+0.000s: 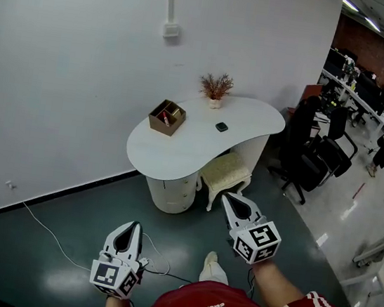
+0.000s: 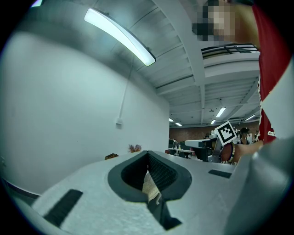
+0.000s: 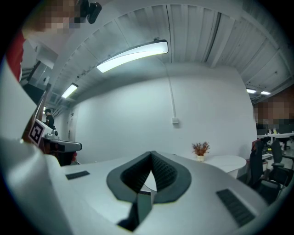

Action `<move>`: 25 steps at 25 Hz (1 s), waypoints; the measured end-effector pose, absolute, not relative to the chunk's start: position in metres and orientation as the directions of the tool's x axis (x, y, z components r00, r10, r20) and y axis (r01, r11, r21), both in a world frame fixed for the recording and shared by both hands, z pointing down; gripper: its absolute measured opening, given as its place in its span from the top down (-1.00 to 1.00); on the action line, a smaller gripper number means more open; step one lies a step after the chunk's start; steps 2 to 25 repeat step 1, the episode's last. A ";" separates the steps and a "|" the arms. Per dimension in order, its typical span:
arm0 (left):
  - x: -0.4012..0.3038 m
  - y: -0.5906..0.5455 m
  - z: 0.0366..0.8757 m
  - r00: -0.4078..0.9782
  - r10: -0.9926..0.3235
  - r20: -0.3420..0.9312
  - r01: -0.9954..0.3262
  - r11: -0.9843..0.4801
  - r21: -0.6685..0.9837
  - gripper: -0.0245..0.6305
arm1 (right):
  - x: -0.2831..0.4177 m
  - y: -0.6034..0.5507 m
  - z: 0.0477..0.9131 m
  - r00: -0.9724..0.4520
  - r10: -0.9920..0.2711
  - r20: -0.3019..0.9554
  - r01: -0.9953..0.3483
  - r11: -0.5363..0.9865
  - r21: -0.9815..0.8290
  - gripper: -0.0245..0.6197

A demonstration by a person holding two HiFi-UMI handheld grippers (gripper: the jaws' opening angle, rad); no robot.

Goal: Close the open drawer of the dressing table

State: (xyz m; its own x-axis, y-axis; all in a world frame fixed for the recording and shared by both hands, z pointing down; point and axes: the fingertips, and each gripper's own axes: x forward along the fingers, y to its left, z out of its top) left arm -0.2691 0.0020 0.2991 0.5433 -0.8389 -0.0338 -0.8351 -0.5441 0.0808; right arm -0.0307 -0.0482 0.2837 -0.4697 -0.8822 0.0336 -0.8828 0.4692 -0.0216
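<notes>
Your left tool (image 1: 133, 227) and right tool (image 1: 230, 200) are both closed on nothing. Their ribbed dark pads (image 2: 161, 172) meet at a point inside smooth white shells. Both point toward the white surface (image 1: 193, 146), well apart from it across a glossy grey-green floor (image 1: 58, 251). That surface has a smooth kidney-shaped top against the plain white wall and stands on a rounded pedestal of drawers (image 1: 172, 195). You cannot tell from here which drawer stands open. A cushioned stool (image 1: 226, 170) sits tucked just beside the pedestal. On top are a square wooden box (image 1: 166, 117), a small dark object (image 1: 222, 126) and a feathery dried plant (image 1: 216, 87).
</notes>
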 end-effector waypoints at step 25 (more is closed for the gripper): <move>-0.269 0.003 0.299 0.543 -0.839 -0.033 -0.835 -0.544 0.081 0.92 | -0.031 -0.047 0.283 -0.470 -0.882 0.032 -0.883 0.470 -0.021 0.96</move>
